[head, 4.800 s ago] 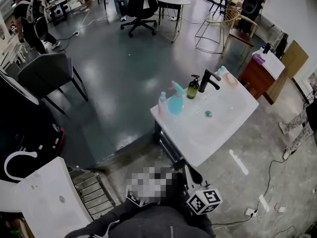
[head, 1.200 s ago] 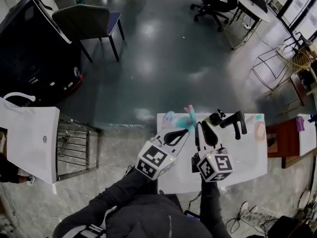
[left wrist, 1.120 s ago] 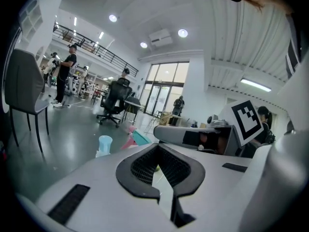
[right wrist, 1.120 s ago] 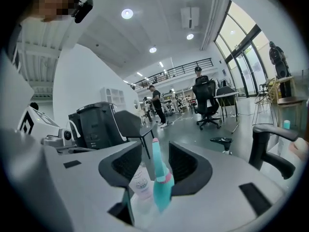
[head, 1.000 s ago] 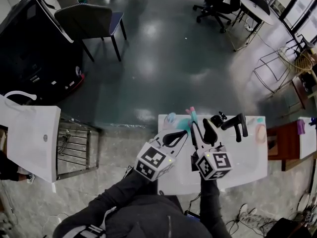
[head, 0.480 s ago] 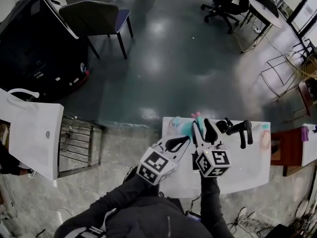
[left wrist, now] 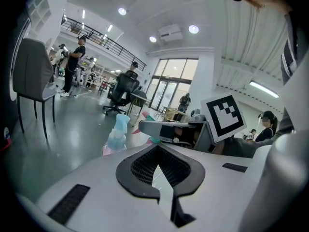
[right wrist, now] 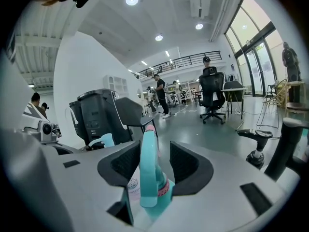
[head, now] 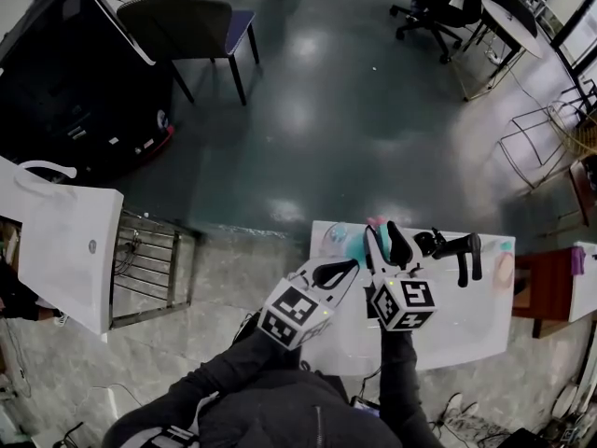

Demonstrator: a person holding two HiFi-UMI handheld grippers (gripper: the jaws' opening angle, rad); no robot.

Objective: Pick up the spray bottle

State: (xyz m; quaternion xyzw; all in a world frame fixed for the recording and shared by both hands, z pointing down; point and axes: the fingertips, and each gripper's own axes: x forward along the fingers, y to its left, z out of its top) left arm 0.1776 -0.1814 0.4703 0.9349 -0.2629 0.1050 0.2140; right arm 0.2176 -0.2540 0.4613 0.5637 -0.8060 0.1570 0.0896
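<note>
Right tongs (head: pixel 387 243) have advanced since a second ago, and the teal trigger head of the spray bottle (right wrist: pixel 148 174) now stands between their jaws. The jaws have just been opening and stand wide, with neither pad seen pressing on the bottle. It stands upright at the far left corner of the white worktop (head: pixel 466 317), with a small pale-blue bottle (head: pixel 333 236) just beside it. Left tongs (head: pixel 338 271) are clenched on nothing, above the worktop's left edge.

The spray bottle (right wrist: pixel 149 178) looks like glossy teal plastic, the floor (head: pixel 326 110) polished smooth.
</note>
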